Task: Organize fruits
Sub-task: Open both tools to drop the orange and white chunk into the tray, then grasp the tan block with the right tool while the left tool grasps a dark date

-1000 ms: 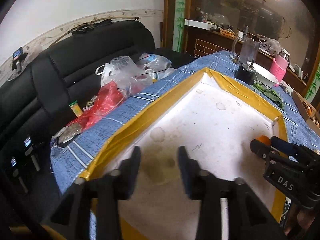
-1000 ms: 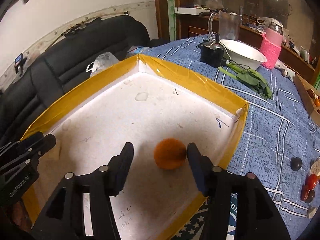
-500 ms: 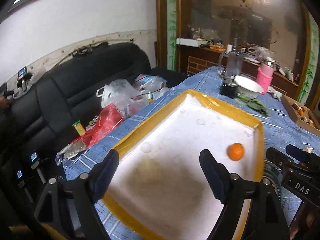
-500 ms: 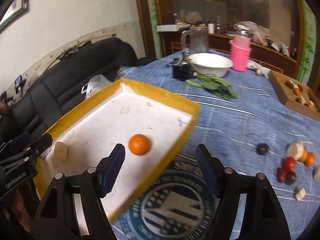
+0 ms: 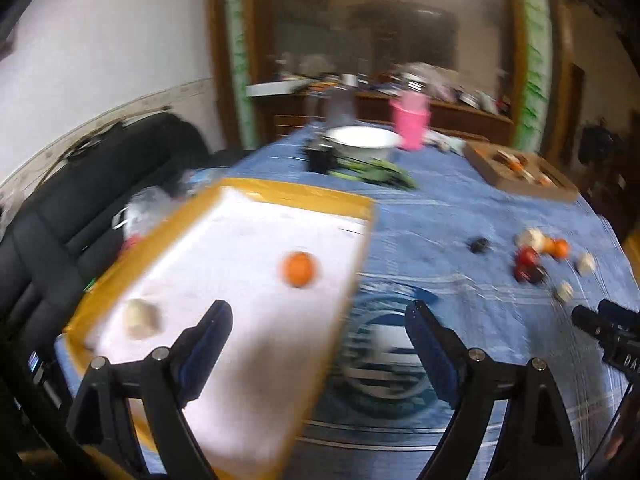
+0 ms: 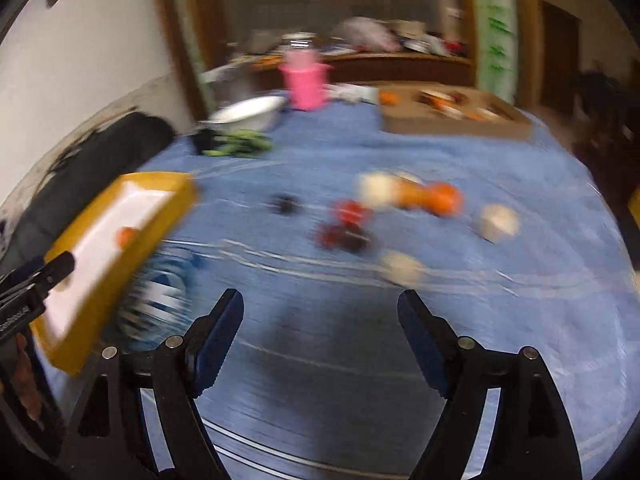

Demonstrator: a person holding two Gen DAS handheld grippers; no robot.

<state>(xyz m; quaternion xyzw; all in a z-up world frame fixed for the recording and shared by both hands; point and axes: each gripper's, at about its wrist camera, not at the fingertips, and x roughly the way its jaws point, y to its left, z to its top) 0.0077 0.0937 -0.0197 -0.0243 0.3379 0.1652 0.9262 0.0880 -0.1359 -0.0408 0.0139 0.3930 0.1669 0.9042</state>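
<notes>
Both sets of tongs are hanging wide open, gripping nothing: left tongs [image 5: 316, 344] are sitting over the near edge of the tray [image 5: 296, 194], right tongs [image 6: 320, 332] are hovering over bare blue cloth on the counter [image 6: 400, 340]. One orange [image 5: 298, 269] is lying in the tray on its white floor, with a pale lump [image 5: 140, 318] near the tray's left corner. The rest of the fruit is sitting loose on the cloth ahead of the right tongs: red pieces [image 6: 346, 226], another orange [image 6: 440, 198], pale pieces [image 6: 496, 222] and a dark one [image 6: 285, 204], bunched close or touching. Both views are smearing, so exact contacts are unclear. Risks, as I'm reading it: round fruit is likely rolling away if a finger nudges it; in that tight cluster the tongs are liable to catch two pieces or shove neighbours toward the counter edge; soft red ones are probably bruising under a hard squeeze; the two tongs are working close and could clash near the tray wall.
</notes>
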